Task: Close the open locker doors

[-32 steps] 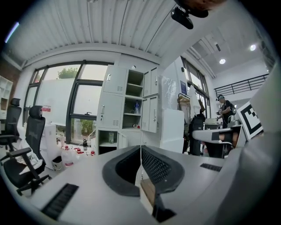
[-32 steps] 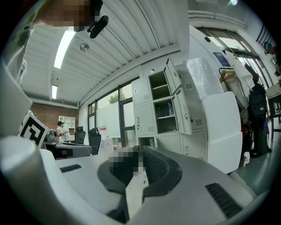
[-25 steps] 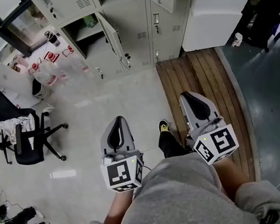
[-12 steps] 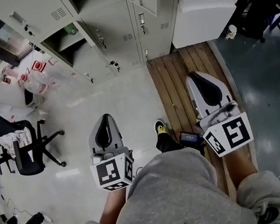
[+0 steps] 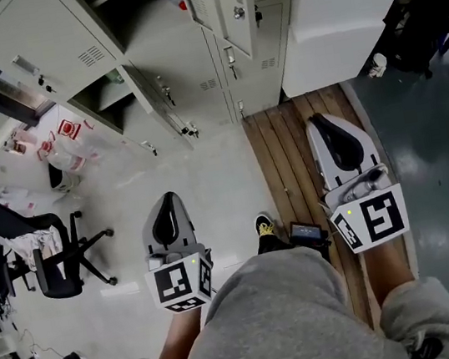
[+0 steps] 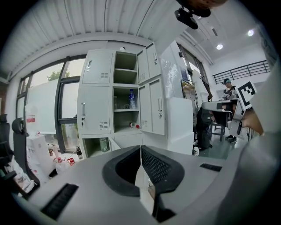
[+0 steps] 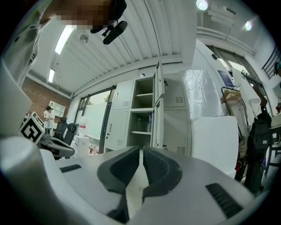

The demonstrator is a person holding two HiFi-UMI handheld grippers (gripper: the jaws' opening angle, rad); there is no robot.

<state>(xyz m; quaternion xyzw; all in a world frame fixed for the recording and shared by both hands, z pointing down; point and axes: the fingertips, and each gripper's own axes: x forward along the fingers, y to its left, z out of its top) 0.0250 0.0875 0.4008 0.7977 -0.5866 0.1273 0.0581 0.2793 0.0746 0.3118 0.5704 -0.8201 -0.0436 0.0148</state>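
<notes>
A: Readable text, numbers, brands, signs?
B: None legible. Entry one: red-and-white labels (image 5: 65,129), far left, too small to read. Entry two: marker cube (image 5: 182,282) and second marker cube (image 5: 372,221), black-and-white square patterns only, no lettering.

The lockers (image 5: 186,45) stand nearer than a second ago, and the chair (image 5: 52,265) sits closer. The left gripper (image 5: 167,205) lies further left, the right gripper (image 5: 328,126) further right over the wooden platform (image 5: 284,156). A dark device (image 5: 305,232) now shows beside the shoe (image 5: 264,226).
</notes>
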